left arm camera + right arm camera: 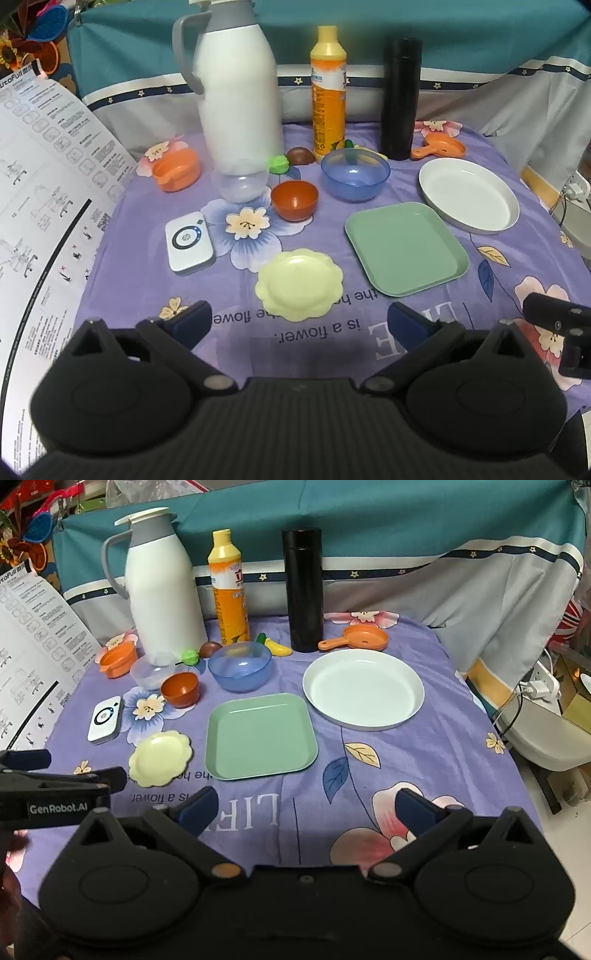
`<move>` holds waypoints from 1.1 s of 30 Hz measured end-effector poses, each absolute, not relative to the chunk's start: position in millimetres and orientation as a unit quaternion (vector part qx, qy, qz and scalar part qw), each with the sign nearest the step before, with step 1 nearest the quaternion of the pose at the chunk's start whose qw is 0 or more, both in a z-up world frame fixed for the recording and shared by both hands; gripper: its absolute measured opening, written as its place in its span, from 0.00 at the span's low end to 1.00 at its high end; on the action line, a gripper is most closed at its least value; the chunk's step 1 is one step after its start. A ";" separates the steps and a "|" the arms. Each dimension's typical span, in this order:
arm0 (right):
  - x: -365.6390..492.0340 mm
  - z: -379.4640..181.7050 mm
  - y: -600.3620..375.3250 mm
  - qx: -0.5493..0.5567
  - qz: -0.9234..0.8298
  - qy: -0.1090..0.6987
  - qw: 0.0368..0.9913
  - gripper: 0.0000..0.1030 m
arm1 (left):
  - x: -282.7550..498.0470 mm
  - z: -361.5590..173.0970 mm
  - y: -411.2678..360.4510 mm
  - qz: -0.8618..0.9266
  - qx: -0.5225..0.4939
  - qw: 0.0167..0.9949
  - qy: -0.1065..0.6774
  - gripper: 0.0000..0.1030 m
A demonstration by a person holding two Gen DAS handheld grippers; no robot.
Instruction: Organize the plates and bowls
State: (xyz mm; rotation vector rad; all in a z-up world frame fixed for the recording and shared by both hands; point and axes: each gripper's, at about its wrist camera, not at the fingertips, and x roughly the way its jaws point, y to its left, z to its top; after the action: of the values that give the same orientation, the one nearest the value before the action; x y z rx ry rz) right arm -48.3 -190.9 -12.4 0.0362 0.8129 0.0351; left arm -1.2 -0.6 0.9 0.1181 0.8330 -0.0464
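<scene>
A: How do the two tools stand?
B: The left hand-held gripper is spread wide with nothing between its fingers; the right hand-held gripper is the same, wide apart and bare. Both hover over the near edge of the desk.
A: And the plates?
B: Just ahead of the left one lies the yellow scalloped plate. The green square plate sits ahead of the right one, with the white round plate farther ahead and to its right.
A: Bowls?
B: Beyond the yellow plate stands the red-brown bowl; the blue bowl is farther on to its right, the clear bowl to its left.
</scene>
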 end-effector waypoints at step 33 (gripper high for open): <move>-45.6 -16.8 -190.3 0.015 0.016 0.398 0.917 1.00 | 0.2 -0.3 1.0 -0.027 0.051 0.911 0.409 1.00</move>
State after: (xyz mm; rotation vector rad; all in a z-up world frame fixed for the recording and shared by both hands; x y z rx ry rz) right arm -45.6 -190.3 -16.8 0.0309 0.8194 0.0336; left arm 0.2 1.0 -0.3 0.1044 0.8429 -0.0565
